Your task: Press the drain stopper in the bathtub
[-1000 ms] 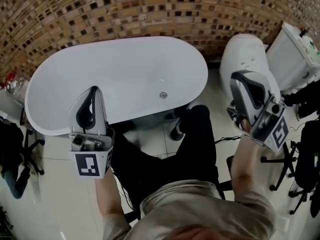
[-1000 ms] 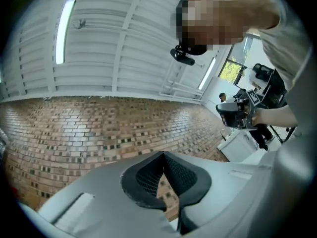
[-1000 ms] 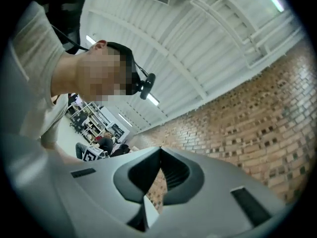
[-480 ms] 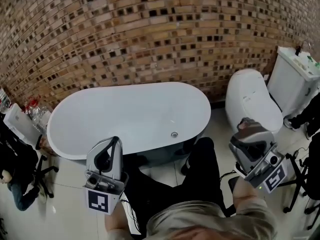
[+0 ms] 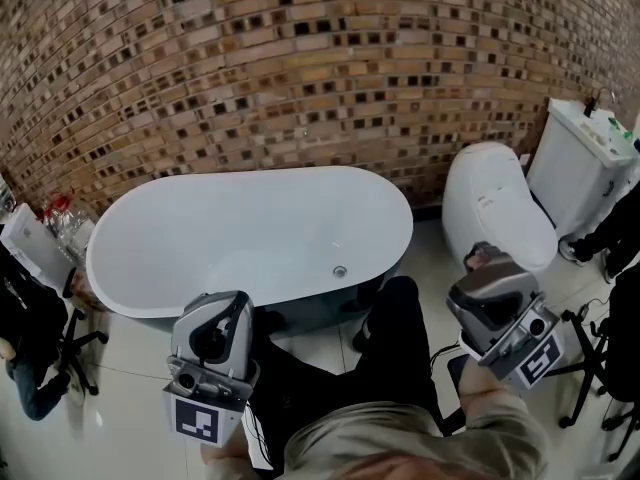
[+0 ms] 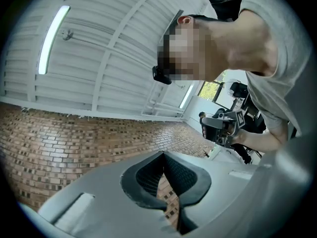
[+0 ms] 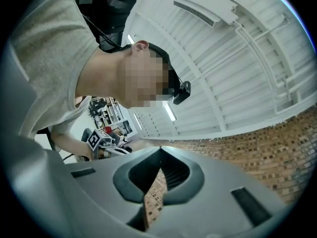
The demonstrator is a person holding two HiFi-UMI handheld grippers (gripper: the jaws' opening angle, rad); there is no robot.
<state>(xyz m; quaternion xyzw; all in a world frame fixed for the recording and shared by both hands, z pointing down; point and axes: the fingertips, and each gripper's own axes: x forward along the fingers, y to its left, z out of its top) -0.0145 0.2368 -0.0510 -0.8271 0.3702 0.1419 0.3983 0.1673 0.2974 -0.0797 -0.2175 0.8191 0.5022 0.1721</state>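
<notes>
The white oval bathtub (image 5: 200, 230) stands against the brick wall in the head view. Its small round metal drain stopper (image 5: 340, 271) sits in the tub floor near the right end. My left gripper (image 5: 226, 314) is held low in front of the tub's near rim, apart from it. My right gripper (image 5: 487, 276) hangs to the right, beside the toilet. Both point up and away from the tub. In the left gripper view the left gripper (image 6: 163, 155) is shut on nothing. In the right gripper view the right gripper (image 7: 160, 150) is shut and empty too.
A white toilet (image 5: 495, 213) and its cistern (image 5: 580, 158) stand right of the tub. The brick wall (image 5: 300, 78) runs behind. My black-trousered leg (image 5: 395, 338) is by the tub's near side. A seated person (image 5: 25, 308) and cluttered items are at far left, chair legs at far right.
The view has tilted up and back, so more wall shows and the tub sits lower. Both grippers have dropped toward my body; the left one is off the tub rim.
</notes>
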